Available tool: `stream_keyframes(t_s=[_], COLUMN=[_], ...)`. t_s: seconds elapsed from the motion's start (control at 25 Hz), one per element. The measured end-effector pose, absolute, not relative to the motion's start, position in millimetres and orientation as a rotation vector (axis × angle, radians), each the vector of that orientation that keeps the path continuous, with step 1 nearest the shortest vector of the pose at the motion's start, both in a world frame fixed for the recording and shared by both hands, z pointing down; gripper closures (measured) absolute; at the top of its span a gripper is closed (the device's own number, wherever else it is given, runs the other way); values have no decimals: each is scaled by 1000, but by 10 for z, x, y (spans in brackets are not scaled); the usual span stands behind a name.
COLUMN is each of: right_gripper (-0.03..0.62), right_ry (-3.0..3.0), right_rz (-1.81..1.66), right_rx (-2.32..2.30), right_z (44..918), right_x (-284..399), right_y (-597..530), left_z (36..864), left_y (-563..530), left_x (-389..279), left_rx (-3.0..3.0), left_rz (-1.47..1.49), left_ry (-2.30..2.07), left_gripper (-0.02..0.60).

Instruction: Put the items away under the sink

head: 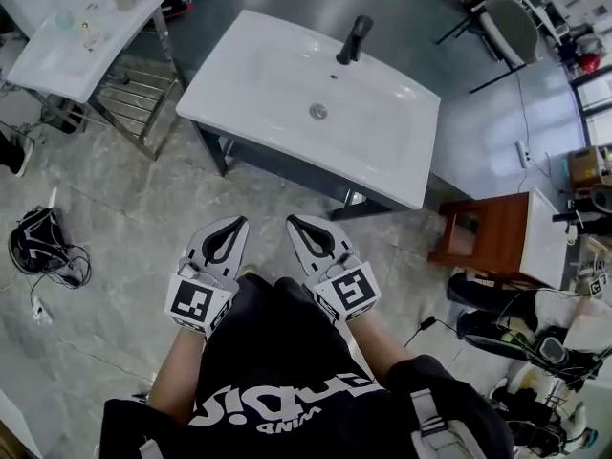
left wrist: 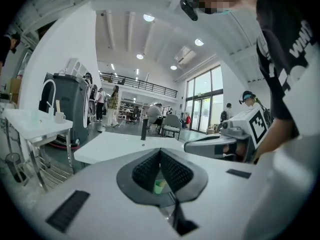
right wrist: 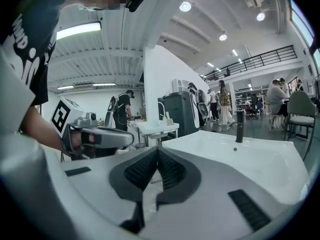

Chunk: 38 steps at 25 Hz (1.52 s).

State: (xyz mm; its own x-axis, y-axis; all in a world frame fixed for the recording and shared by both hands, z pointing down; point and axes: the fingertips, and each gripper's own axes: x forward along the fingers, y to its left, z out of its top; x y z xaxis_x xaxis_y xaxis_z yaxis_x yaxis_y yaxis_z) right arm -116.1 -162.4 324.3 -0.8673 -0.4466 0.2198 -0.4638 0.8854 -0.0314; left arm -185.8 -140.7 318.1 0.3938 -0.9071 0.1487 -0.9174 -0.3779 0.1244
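The white sink [head: 287, 75] with a black faucet [head: 354, 39] sits on a dark cabinet [head: 277, 161] ahead of me. Both grippers hover close to my chest, short of the sink's front edge. My left gripper [head: 241, 221] is shut, its tips touching and nothing gripped. My right gripper [head: 290, 220] beside it is also shut and empty. In the left gripper view the jaws [left wrist: 160, 150] meet, and a small green patch [left wrist: 159, 185] shows through the gap behind them; I cannot tell what it is. In the right gripper view the jaws [right wrist: 157, 149] are closed in front of the sink [right wrist: 240, 159].
A second white basin on a metal frame [head: 81, 36] stands at the back left. A dark bundle with cables [head: 38, 242] lies on the floor at left. A wooden side table [head: 488, 237] stands right of the sink, a chair [head: 512, 27] farther back.
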Motion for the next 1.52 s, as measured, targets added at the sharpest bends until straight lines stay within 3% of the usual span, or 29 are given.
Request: stream_keyframes(t_s=[0.24,0.68,1.52], right_gripper=[576,576,576], right_ry=[-2843,-2902,-2939], right_rz=[157,138,92], right_rx=[743,785,913], right_z=[2801,2452,2189], right_x=[-970,-646,-228], right_y=[-1577,-1672,-1569], left_z=[2573,2176,1973], left_y=[-1380,-1446,-1228], left_x=[-1767,-1396,-1099], left_rx=[2477,2528,2557], left_rz=[40,58,67], left_ry=[-1662,-1655,-1692], left_gripper=[565,565,565])
